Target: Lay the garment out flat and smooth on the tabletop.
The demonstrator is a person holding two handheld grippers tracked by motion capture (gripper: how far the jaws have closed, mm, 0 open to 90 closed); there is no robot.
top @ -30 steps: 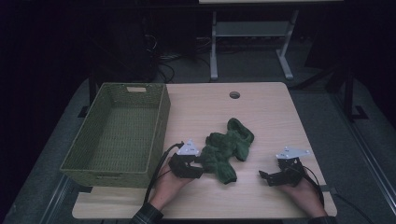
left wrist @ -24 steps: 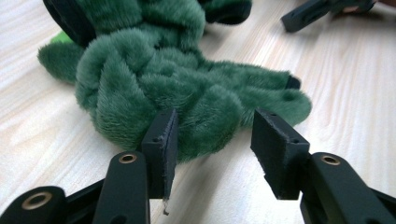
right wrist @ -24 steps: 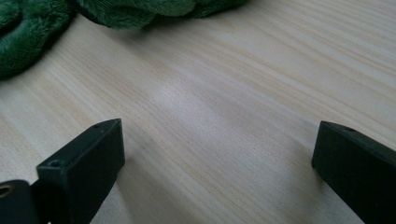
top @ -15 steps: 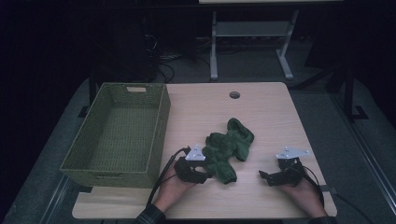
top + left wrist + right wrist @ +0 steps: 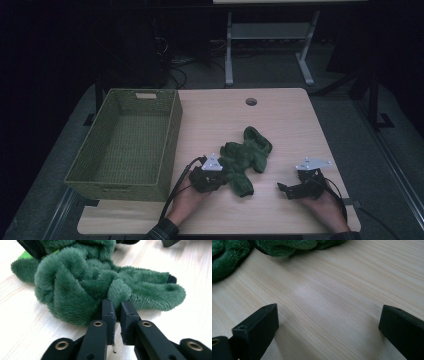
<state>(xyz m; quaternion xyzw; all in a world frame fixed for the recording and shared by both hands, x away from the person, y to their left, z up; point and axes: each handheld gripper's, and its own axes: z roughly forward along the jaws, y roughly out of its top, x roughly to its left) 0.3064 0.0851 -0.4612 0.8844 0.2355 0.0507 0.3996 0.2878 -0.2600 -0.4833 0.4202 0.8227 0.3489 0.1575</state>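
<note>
In the left gripper view the left tongs (image 5: pixel 115 312) stand nearly together, their jaws having just been closing, and a fold of the green plush cloth (image 5: pixel 100 282) is pinched between the tips. The cloth lies crumpled on the pale wooden surface (image 5: pixel 22 327), spreading away from the jaws toward 12 o'clock.

In the right gripper view the right tongs (image 5: pixel 328 325) stand wide apart with bare wood between the jaws; the cloth's edge lies well off at 11 o'clock.

From the high view, the left tongs (image 5: pixel 212 172) sit at the cloth's (image 5: pixel 247 157) 8 o'clock edge, and the right tongs (image 5: pixel 300 185) rest apart from it at its 4 o'clock. The dim light makes the cloth's shape hard to read; it may be a soft garment or toy. A green woven basket (image 5: pixel 125 142) stands at the cloth's 9 o'clock, beside it. A small round hole (image 5: pixel 251 101) sits in the surface at 12 o'clock, near the far edge.
</note>
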